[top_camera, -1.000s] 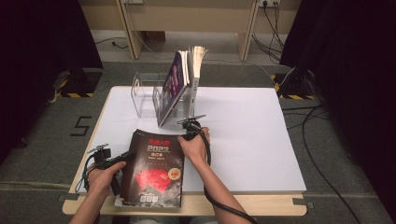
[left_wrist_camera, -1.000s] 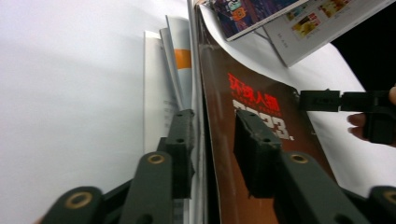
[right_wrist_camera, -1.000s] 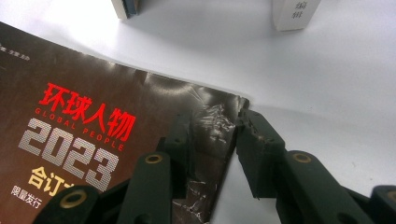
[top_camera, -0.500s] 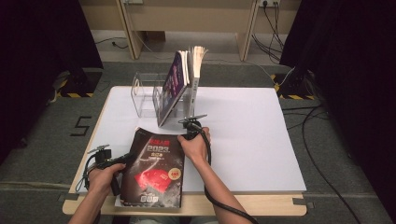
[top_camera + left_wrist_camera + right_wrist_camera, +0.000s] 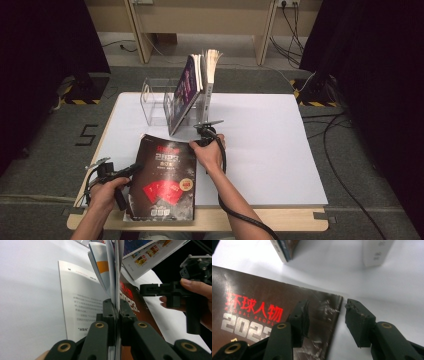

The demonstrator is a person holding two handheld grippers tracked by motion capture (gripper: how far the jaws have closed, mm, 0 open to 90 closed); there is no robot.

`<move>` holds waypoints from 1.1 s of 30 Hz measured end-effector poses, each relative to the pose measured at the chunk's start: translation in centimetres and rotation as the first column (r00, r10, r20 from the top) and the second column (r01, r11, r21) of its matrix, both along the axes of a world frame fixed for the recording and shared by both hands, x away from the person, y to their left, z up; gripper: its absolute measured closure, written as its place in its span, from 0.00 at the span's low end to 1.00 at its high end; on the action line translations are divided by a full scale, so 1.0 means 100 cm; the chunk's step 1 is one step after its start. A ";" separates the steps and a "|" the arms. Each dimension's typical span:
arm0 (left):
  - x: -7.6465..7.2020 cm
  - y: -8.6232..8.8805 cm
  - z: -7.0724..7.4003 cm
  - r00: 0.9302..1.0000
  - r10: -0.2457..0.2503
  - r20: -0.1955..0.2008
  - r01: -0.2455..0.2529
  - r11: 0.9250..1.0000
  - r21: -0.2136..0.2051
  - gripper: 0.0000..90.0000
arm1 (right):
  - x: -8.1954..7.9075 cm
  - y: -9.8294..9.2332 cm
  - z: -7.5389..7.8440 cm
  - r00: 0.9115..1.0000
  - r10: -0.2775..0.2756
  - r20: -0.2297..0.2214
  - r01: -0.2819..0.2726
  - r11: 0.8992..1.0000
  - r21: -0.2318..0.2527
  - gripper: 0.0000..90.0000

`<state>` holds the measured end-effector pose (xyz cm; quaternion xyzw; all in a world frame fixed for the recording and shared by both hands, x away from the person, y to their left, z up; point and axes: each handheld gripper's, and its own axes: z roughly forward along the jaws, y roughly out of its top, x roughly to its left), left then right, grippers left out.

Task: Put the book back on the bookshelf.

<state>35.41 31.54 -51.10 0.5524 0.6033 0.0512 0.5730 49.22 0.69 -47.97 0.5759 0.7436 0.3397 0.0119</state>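
Magazine (image 5: 162, 177) lies flat at the near-left of the table (image 5: 260, 150), just in front of the clear rack (image 5: 165, 102) that holds more magazines upright; its near edge hangs a bit over the table's front.

Left gripper (image 5: 131, 170) is clamped on the magazine's left edge: in the left gripper view the jaws are pinched tight on the cover plus a few pages (image 5: 115, 307), and the sheets fan up and curl away from a text page (image 5: 82, 305) lying flat. So only part of the stack is held.

Right gripper (image 5: 325, 320) sits at the far right corner of the magazine (image 5: 262, 312), on the rack side. Its jaws have just been opening and now stand wide, straddling the corner, pads off it.

Handling, my read: light, thin, floppy. Glossy cover, so likely slippery, and the corner already looks scuffed. A one-edge pinch will let it sag and pages splay. Better to grab the full thickness at the spine side, or two opposite edges. Thin paper could crease or tear under a hard pull.
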 end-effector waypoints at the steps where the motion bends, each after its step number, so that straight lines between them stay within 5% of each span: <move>1: 0.000 0.000 0.000 1.000 0.000 -0.003 0.000 1.000 0.002 0.96 | 0.000 0.001 0.000 1.000 -0.004 0.003 0.004 1.000 0.000 0.59; 23: 0.001 0.001 -0.001 0.999 0.009 -0.032 -0.008 0.999 0.037 0.96 | 0.011 0.007 -0.005 0.998 0.035 0.061 -0.035 0.999 0.002 0.61; 33: 0.000 -0.001 -0.003 0.998 0.044 -0.054 -0.041 0.998 0.042 0.96 | 0.011 -0.004 -0.005 0.999 0.039 -0.015 -0.038 0.996 0.082 0.66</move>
